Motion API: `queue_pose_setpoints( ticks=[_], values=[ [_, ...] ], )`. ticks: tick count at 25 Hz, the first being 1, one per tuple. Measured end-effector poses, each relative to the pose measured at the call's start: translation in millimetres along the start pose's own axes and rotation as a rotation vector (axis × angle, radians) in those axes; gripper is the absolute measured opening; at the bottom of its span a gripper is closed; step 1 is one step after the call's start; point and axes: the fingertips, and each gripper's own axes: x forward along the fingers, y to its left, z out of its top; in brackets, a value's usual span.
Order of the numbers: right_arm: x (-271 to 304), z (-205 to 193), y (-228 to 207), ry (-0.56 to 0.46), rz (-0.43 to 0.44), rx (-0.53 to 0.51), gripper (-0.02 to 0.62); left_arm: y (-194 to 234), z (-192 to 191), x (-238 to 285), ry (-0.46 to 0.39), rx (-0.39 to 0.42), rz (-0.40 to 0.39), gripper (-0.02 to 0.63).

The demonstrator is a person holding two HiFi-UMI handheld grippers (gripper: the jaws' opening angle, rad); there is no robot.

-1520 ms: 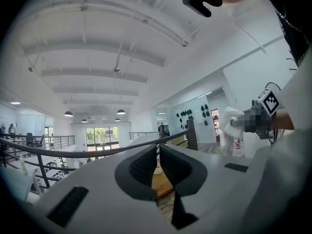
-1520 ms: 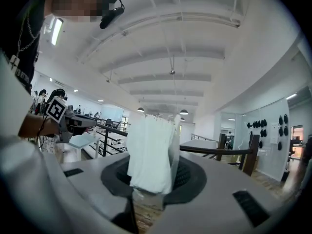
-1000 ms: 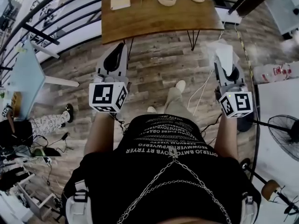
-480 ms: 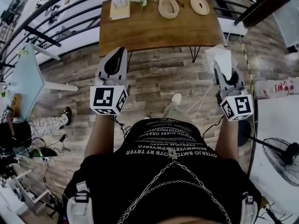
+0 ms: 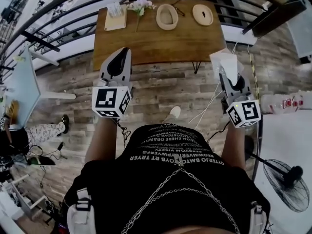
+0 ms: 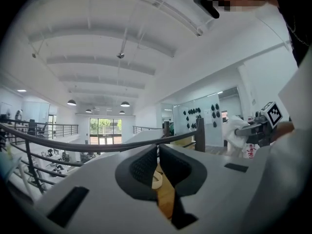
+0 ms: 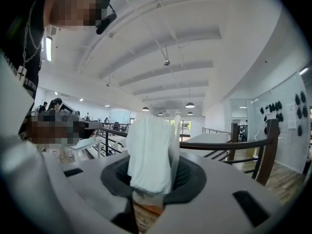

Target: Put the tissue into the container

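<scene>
A white tissue (image 5: pixel 223 60) sticks up from my right gripper (image 5: pixel 226 71), which is shut on it to the right of the table's near right corner. In the right gripper view the tissue (image 7: pixel 148 155) fills the space between the pads and hides what lies ahead. An oval light-coloured container (image 5: pixel 167 16) stands on the wooden table (image 5: pixel 146 38), with a round lid (image 5: pixel 203 14) to its right. My left gripper (image 5: pixel 122 52) hovers at the table's near edge, its jaws together and nothing in them. The left gripper view shows a sliver of the container (image 6: pixel 156 180) past the left gripper (image 6: pixel 158 150).
A flat tan pack (image 5: pixel 115 9) and a small bunch of flowers (image 5: pixel 140 5) sit at the table's far left. Black railings (image 5: pixel 58 18) run behind and left of the table. A white cable (image 5: pixel 207 104) trails on the plank floor; a standing fan (image 5: pixel 287 177) is at the right.
The table has drawn closer and slid leftward in the head view as the person walks toward it. Both grippers have advanced with the body; the tissue stays in the right one.
</scene>
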Motion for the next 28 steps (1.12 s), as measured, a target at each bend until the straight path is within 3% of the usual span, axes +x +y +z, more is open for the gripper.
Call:
queue_pose_setpoints(
  ticks=[8,18,28],
  values=[
    [17,-10,-55,0.000,0.055,0.033,0.120,-18,8,32,0.010,0.012,0.056,0.038],
    [44,-4,-78,-0.016,0.083,0.031,0.120,-33,-9,48,0.037,0.031,0.055,0.038],
    [94,-11,-92,0.043,0.115,0.035,0.120,8,-19,93,0.056,-0.008,0.100,0.038]
  ],
)
